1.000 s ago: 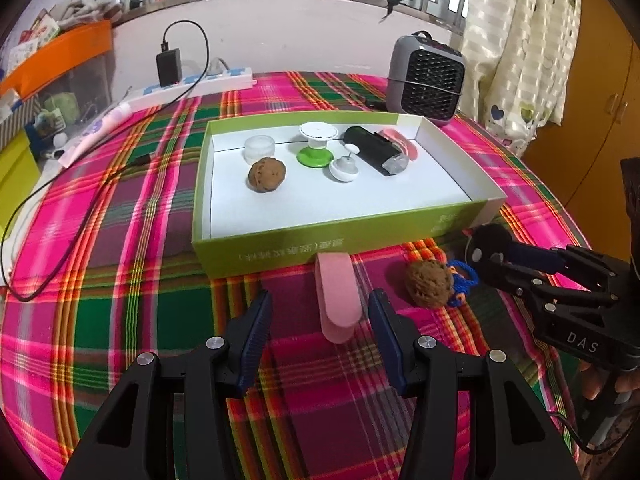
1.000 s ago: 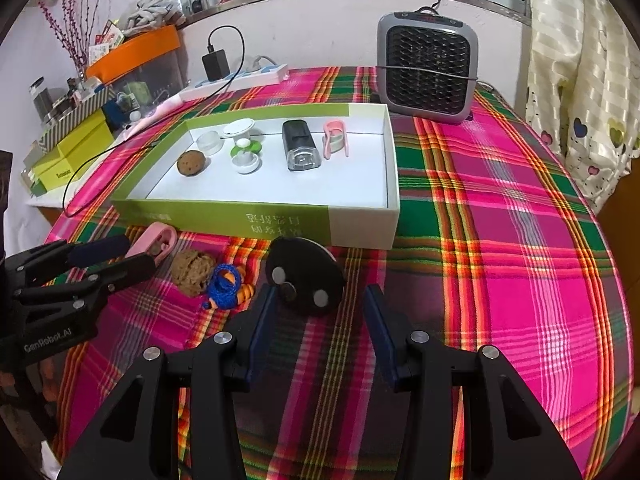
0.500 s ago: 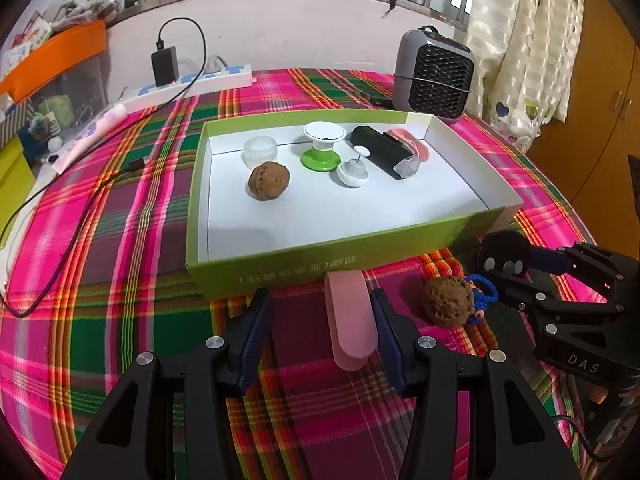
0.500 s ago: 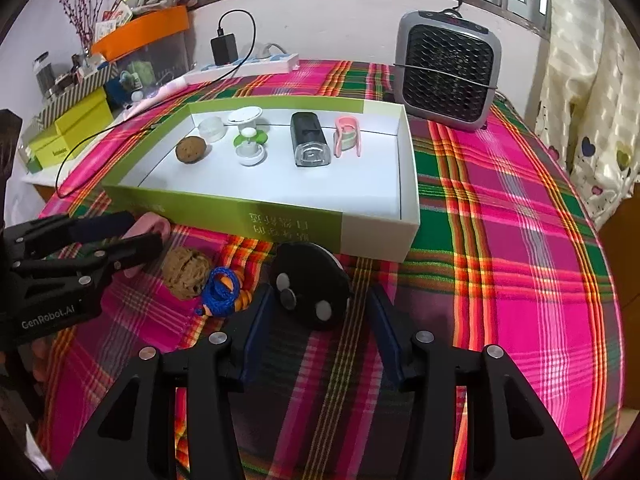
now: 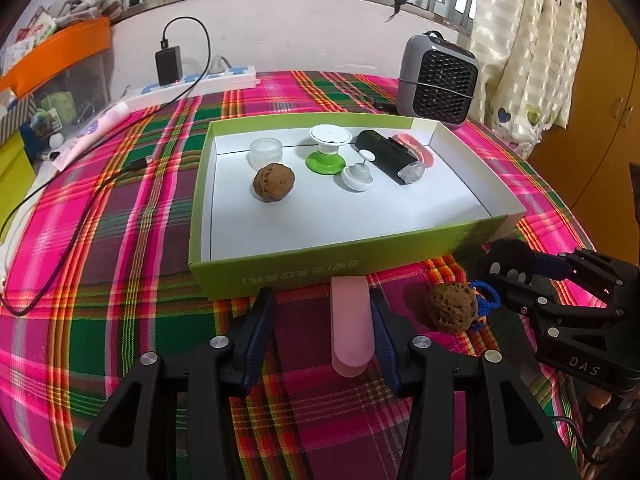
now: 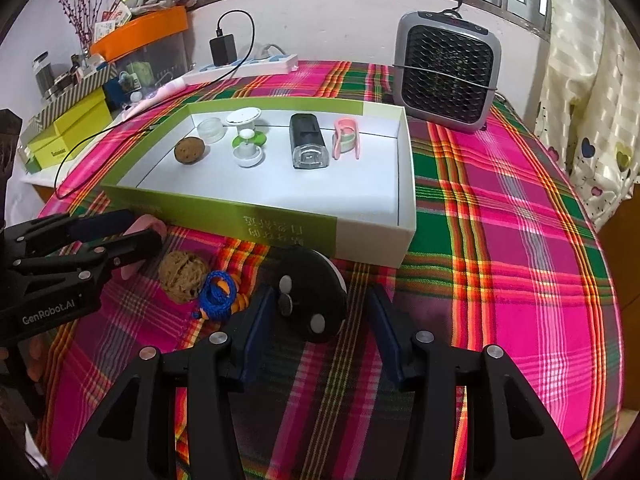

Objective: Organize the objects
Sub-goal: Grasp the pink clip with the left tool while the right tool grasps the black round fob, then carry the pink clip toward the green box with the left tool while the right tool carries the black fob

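- One green-walled box [image 5: 320,258] mid-table on the plaid cloth [image 5: 120,240], six items lined along its far wall.
- Inside, counted: one walnut [image 5: 274,182] nearest the box's left wall, one clear jar [image 5: 265,152] behind it toward the far-left corner, one green-and-white suction stand [image 5: 329,152], one small white knob [image 5: 357,176], one black device [image 5: 388,154], one pink clip [image 5: 412,150] toward the far-right corner.
- Outside, along the box's near wall: three loose pieces plus one more walnut.
- One pink case [image 5: 351,326] lying just beside the near wall, between the left gripper [image 5: 320,334] fingers, touching or nearly touching the right-hand one; jaws spread wide, nothing clamped.
- Second walnut [image 5: 451,307] right of the case, one blue-and-orange cord charm [image 6: 219,295] touching it.
- One black round disc [image 6: 310,294] near the box's near-right corner, sitting between the right gripper [image 6: 320,336] fingers; jaws apart, left finger close against the disc, gap on the other side.
- Far edge of the table: one grey heater [image 6: 448,80] at the right, one white power strip [image 5: 192,84] with one black charger [image 5: 169,66] plugged in at the left.
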`<state>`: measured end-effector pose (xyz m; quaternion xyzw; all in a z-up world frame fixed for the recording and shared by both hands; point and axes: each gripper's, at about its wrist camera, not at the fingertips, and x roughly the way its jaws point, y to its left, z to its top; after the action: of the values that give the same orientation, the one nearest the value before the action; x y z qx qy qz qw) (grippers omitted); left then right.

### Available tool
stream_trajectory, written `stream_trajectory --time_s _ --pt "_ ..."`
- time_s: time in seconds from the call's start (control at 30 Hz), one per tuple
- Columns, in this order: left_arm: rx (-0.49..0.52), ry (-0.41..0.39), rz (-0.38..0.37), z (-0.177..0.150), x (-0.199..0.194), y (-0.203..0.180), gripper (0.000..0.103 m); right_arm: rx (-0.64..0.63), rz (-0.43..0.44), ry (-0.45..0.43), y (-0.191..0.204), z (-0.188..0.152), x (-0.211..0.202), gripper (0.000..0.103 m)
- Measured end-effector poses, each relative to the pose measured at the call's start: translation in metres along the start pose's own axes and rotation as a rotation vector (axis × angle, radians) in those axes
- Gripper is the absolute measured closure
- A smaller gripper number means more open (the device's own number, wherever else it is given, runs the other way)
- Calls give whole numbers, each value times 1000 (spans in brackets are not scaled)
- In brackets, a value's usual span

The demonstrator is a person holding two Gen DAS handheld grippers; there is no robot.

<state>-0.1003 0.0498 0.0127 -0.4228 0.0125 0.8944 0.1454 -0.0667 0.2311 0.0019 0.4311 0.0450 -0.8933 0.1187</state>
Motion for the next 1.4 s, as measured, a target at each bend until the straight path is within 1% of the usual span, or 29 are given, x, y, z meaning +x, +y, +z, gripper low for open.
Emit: stream_trajectory --time_s 0.13,0.2,0.27,0.57,0.83,1.4 --pt "-5 -2 7 0 0 1 64 6 -10 -2 -2 0 -1 60" --pt "-7 -3 11 0 0 2 68 7 -12 -2 -2 0 -1 63" --pt "-8 -3 14 0 0 2 70 8 -14 -3 -2 0 -2 66" --pt "-14 -4 25 0 -1 5 79 6 -18 -5 -1 -2 -2 74" --pt "-27 -6 35 -1 -1 7 87 6 -16 -5 -1 -2 -3 74" --pt "-31 -5 35 -1 -2 8 87 13 -11 -6 -1 -3 -4 74"
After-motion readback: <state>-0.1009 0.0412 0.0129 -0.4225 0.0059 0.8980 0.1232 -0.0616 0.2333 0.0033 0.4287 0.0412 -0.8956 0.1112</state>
